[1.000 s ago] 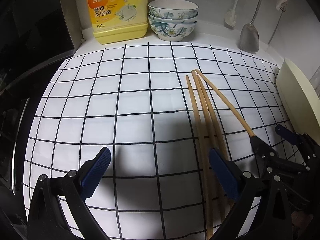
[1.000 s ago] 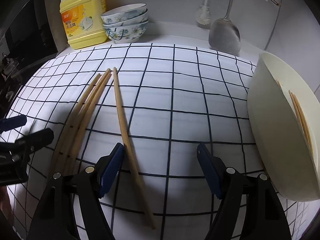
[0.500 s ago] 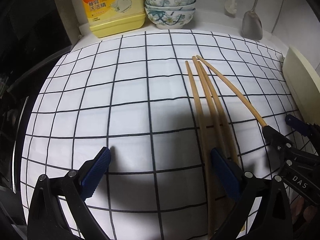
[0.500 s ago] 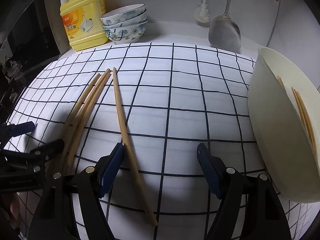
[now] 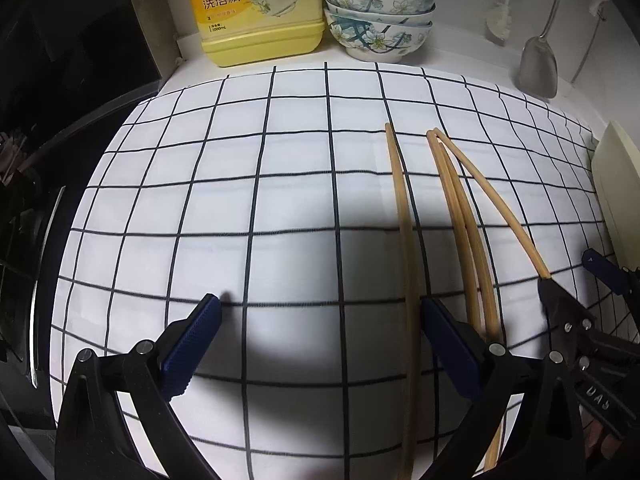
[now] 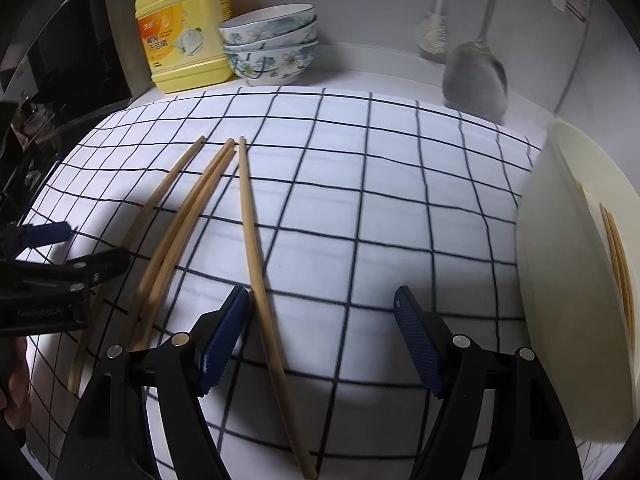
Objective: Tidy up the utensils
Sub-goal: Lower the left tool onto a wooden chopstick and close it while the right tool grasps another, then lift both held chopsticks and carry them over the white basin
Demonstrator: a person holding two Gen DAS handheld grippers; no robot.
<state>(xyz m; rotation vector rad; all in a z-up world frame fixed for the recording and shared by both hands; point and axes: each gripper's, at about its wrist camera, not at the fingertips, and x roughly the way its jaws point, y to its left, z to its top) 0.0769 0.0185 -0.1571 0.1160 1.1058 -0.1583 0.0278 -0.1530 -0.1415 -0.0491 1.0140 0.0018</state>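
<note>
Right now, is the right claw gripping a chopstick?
No. The right claw stands wide open, and the single chopstick lies flat on the checked cloth between its fingers.

Four chopsticks [image 6: 252, 240] lie on the checked cloth [image 6: 360, 208]; detergent bottle [image 6: 182, 36] and stacked bowls [image 6: 274, 50] behind it, bottle left of bowls; basin [image 6: 560, 280] right, holding more chopsticks [image 6: 618, 256]

You have a white tabletop [image 6: 360, 76] covered by a white cloth with a dark grid [image 6: 360, 208]. Four wooden chopsticks [image 6: 250, 232] lie on the cloth. Behind the cloth, a yellow detergent bottle [image 6: 180, 40] and stacked floral bowls [image 6: 272, 44] stand side by side, touching. A cream basin [image 6: 560, 280] sits at the cloth's right edge.
</note>
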